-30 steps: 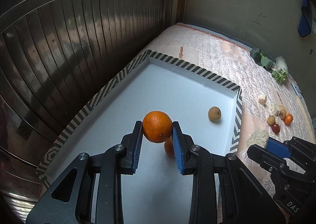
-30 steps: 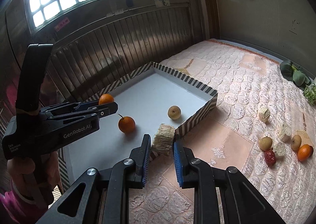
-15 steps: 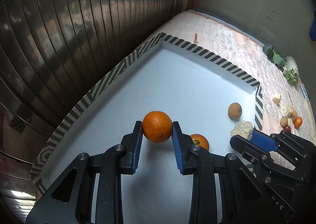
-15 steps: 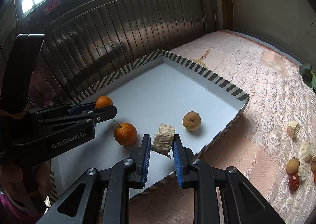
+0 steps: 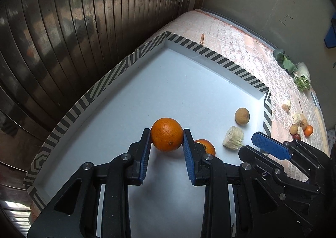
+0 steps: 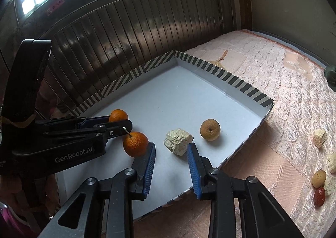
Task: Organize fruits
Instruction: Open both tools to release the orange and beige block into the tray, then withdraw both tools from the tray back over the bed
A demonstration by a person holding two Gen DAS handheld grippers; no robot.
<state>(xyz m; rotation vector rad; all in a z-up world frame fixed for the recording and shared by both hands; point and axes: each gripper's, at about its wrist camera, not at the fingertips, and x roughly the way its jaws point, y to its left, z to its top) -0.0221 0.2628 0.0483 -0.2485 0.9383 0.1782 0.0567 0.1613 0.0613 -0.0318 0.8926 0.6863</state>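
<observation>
My left gripper [image 5: 167, 135] is shut on an orange [image 5: 167, 134] and holds it just above the floor of the white tray [image 5: 189, 82] with striped walls. The orange shows in the right wrist view [image 6: 118, 115] too. My right gripper [image 6: 171, 151] is open over the tray's near side, with a pale rough chunk [image 6: 178, 141] lying on the tray floor just past its fingertips. A second orange with a stem [image 6: 135, 144] and a brown round fruit [image 6: 210, 129] also lie in the tray.
More fruits and pale chunks [image 6: 319, 177] lie on the pink quilted cover [image 6: 283, 95] to the right of the tray. Leafy vegetables [image 5: 294, 68] lie at the far side. A dark ribbed metal door [image 6: 126, 38] stands behind the tray.
My right gripper has opened and let go of the pale chunk, which now lies on the tray floor. My left gripper has moved lower over the tray with its orange.
</observation>
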